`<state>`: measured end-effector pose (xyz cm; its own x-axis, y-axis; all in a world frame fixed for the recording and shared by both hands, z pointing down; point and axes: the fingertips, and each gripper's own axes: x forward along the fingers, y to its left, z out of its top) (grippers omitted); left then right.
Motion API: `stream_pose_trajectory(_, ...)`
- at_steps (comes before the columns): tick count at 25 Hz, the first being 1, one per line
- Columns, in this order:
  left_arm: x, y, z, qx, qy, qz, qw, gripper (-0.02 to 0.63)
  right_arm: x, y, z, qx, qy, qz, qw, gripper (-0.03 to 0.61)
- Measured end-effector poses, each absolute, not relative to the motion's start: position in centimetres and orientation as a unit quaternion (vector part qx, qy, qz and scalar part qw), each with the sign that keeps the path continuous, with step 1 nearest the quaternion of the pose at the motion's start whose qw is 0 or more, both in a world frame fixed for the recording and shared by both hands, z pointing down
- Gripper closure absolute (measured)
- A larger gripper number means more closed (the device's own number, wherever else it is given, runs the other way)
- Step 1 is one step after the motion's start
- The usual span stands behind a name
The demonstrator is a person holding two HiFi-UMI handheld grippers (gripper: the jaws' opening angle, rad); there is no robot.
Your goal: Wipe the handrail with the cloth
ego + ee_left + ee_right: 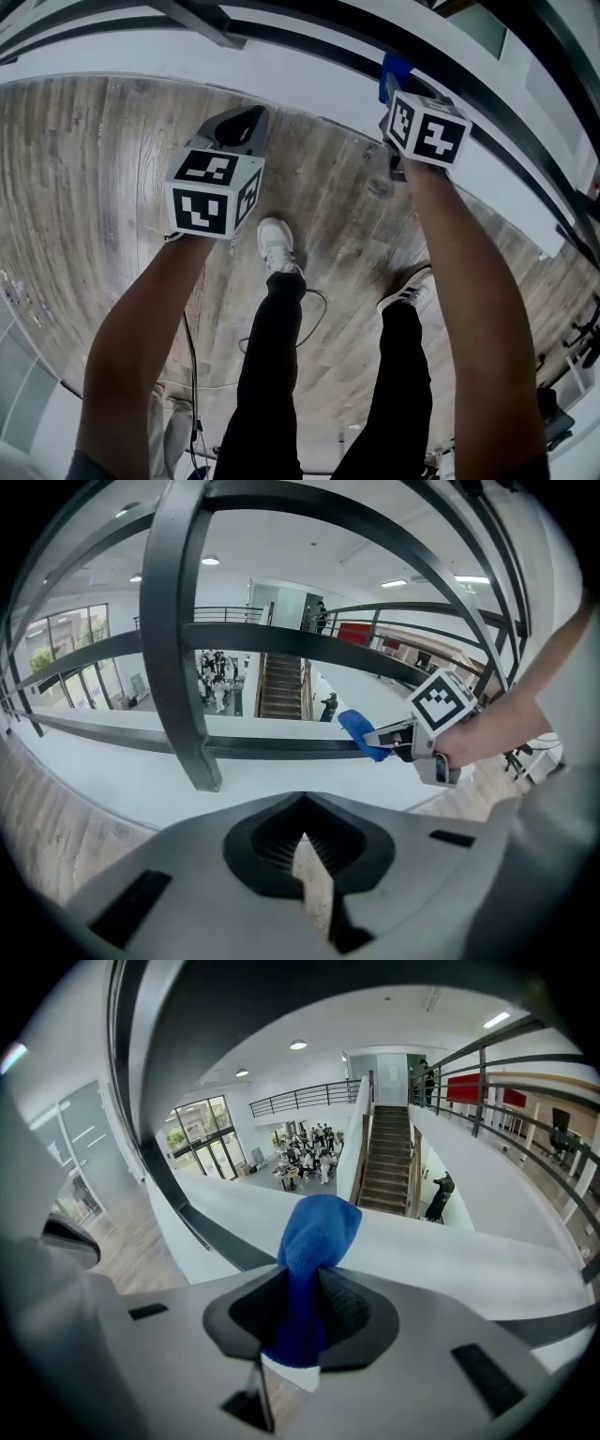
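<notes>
Blue cloth (pixel 315 1237) is clamped in right gripper (pixel 300 1321) jaws, its lower end hidden betw. them. Its tip is seen at the handrail (pixel 272 749); contact can't be told. Left gripper (pixel 305 860) jaws are closed w/ nothing held, apart from the rail.

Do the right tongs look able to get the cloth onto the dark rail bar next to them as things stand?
Probably yes. The right tongs are shut on the blue cloth, whose tip sits at the rail bar in the left gripper view, and nothing shows between them.
</notes>
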<state>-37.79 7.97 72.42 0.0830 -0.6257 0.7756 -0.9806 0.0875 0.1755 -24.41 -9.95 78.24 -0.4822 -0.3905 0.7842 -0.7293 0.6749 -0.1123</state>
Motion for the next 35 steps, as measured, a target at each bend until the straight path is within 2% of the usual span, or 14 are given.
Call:
stream_pose_trajectory(10,-31.0,4.0,72.4,0.618,-0.65,0.229,0.378,0.611,-11.9,-13.0,78.3,0.368,-0.816,0.246,0.373,0.48)
stream_pose_trajectory(15,-26.1,2.1,72.5,0.639,-0.632,0.283,0.334,0.611,-5.6,-15.1,78.4,0.383,-0.805,0.264,0.368,0.48)
stream_pose_trajectory(19,-22.0,0.6,73.0,0.636,-0.63,0.272,0.353,0.611,-0.9,-16.5,78.4,0.392,-0.799,0.267,0.37,0.48)
stream_pose_trajectory(35,-1.7,-8.5,73.9,0.696,-0.564,0.281,0.344,0.611,21.2,-21.8,78.5,0.449,-0.768,0.271,0.368,0.48)
